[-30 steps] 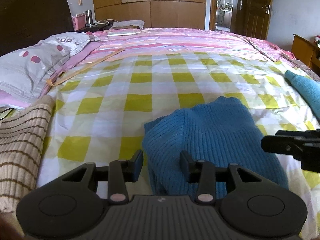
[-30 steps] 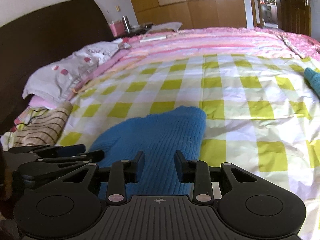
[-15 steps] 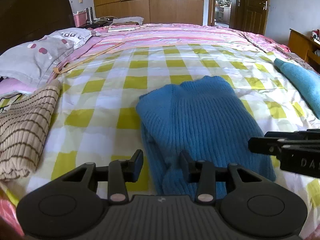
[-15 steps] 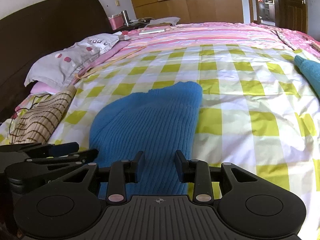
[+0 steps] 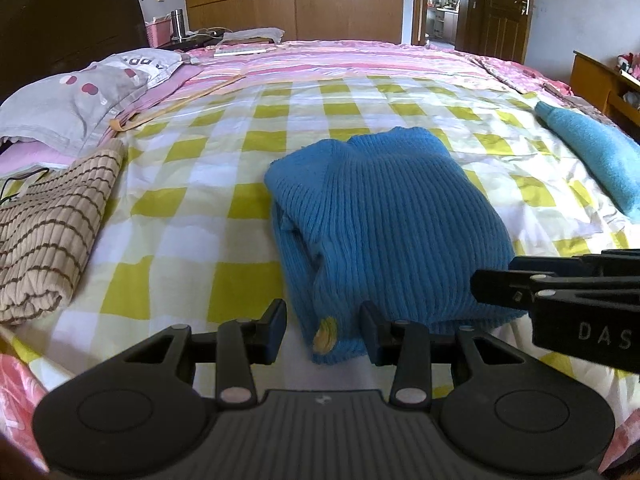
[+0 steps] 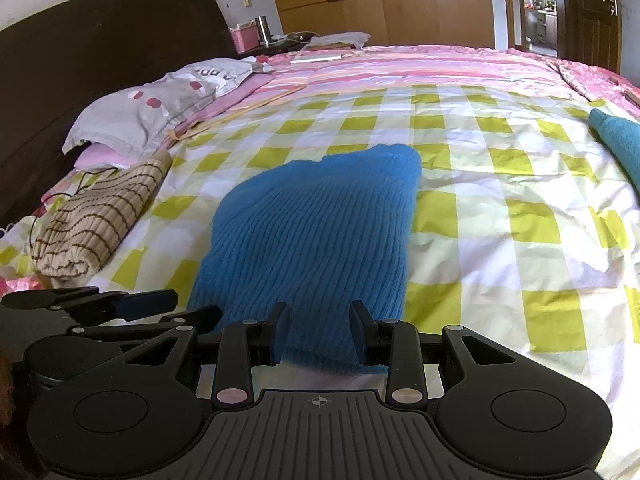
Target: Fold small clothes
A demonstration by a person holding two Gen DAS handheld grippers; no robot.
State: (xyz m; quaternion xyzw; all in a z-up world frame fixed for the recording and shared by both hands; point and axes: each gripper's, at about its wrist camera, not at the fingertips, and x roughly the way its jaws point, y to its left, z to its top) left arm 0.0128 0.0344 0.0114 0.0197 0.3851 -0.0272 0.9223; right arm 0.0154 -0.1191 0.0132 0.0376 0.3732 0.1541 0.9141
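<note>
A blue ribbed knit sweater (image 5: 392,216) lies folded in a thick rectangle on the yellow-and-white checked sheet (image 5: 180,248). Its near corner, with a small yellow mark, shows between the fingers of my left gripper (image 5: 322,324), and the left pad stands clear of the cloth. The right wrist view has my right gripper (image 6: 319,322) hovering over the near edge of the sweater (image 6: 316,232), which spreads past both fingers. Each gripper is open and holds nothing. The right gripper (image 5: 496,276) juts in from the right, the left gripper (image 6: 194,306) from the left.
A folded beige sweater with brown stripes (image 5: 48,236) lies at the left with a cable beside it. A teal towel (image 5: 592,156) rests at the right. Grey and pink pillows (image 5: 80,100) sit by the dark headboard. Pink striped bedding covers the far half; a wardrobe and door stand behind.
Both grippers have drawn back toward the near edge of the bed. The sweater stayed in place, and its near edge and corner now show in front of the fingers.
</note>
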